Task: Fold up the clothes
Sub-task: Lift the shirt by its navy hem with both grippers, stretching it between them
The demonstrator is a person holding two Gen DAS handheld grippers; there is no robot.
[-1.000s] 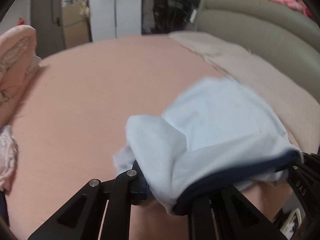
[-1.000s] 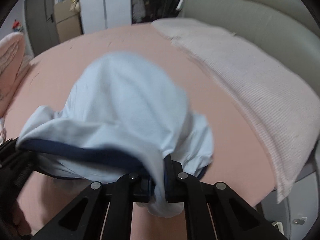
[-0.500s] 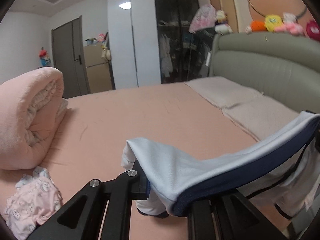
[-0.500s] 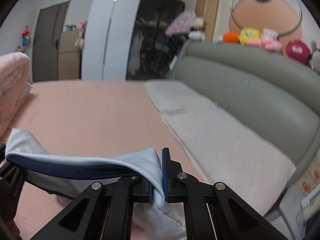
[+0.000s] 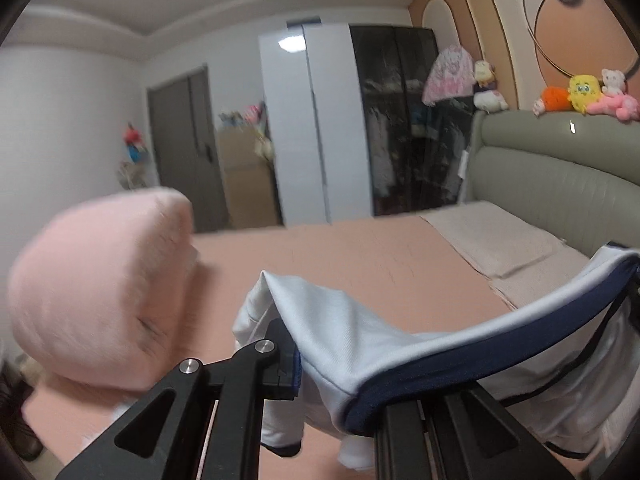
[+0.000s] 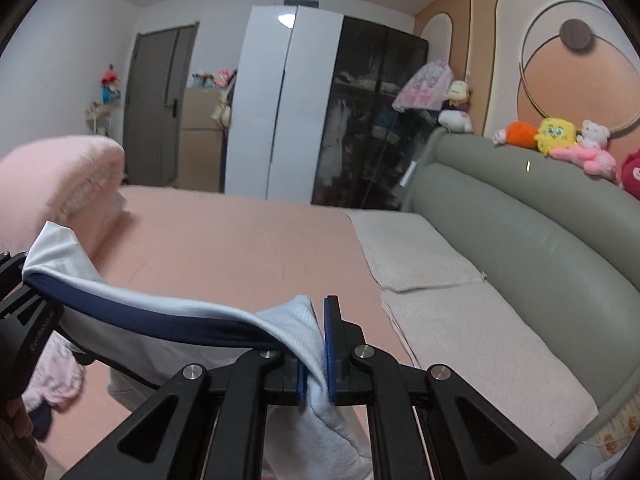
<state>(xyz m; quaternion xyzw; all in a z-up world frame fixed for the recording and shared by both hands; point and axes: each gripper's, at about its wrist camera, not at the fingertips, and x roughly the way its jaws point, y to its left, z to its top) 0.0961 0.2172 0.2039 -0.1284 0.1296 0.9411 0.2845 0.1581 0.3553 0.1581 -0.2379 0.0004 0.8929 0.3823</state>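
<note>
Pink bed (image 6: pixel 240 248), white wardrobe (image 6: pixel 280 100)

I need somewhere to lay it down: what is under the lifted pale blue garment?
Under the garment lies the pink bed sheet. The hanging cloth covers the sheet directly beneath it.

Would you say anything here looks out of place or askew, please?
Little stands out. The garment hangs stretched between both tongs, waistband sagging slightly. A small pink garment lies crumpled on the bed near its edge, unfolded. The rolled quilt looks tidy.
</note>
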